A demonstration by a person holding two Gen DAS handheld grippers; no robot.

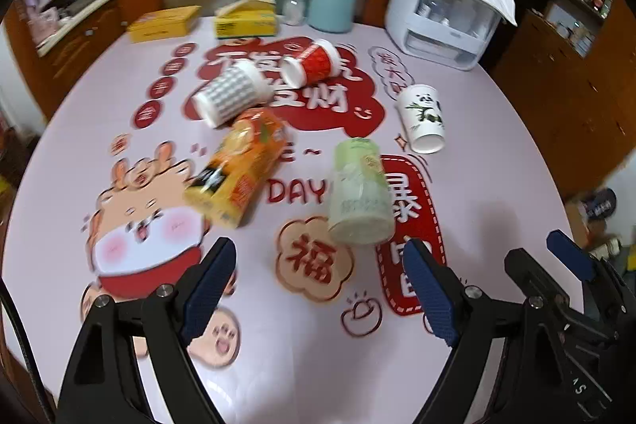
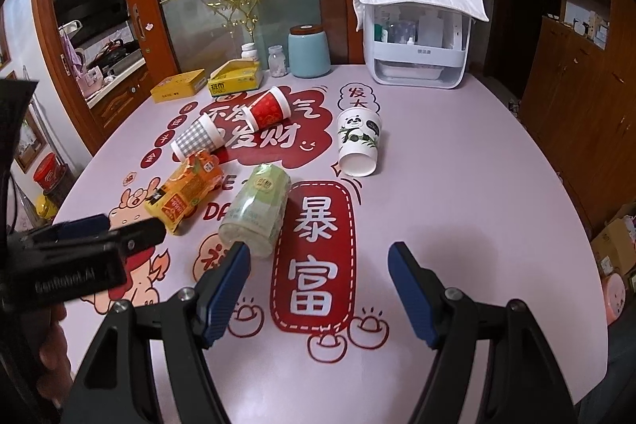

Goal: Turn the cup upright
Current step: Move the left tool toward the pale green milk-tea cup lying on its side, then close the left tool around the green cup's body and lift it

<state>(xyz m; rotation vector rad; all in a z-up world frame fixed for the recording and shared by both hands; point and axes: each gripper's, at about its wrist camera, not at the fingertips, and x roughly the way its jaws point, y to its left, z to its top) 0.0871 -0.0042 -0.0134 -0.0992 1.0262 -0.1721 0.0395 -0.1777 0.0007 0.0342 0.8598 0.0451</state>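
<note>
Several paper cups lie on their sides on the table: a green cup (image 1: 359,191) (image 2: 256,211), an orange cup (image 1: 240,165) (image 2: 185,187), a grey checked cup (image 1: 230,92) (image 2: 196,138), a red cup (image 1: 314,62) (image 2: 268,110) and a panda cup (image 1: 423,118) (image 2: 359,140). My left gripper (image 1: 318,289) is open and empty, just short of the green cup. My right gripper (image 2: 320,285) is open and empty; its left fingertip (image 2: 238,253) is close to the green cup's mouth. The right gripper also shows at the left wrist view's right edge (image 1: 556,261).
The pink printed table (image 2: 457,205) holds at its far edge two yellow boxes (image 2: 179,86), small jars (image 2: 276,60), a teal canister (image 2: 309,50) and a white organiser box with a cloth (image 2: 419,42). Wooden cabinets stand right of the table. The left gripper shows at left (image 2: 79,245).
</note>
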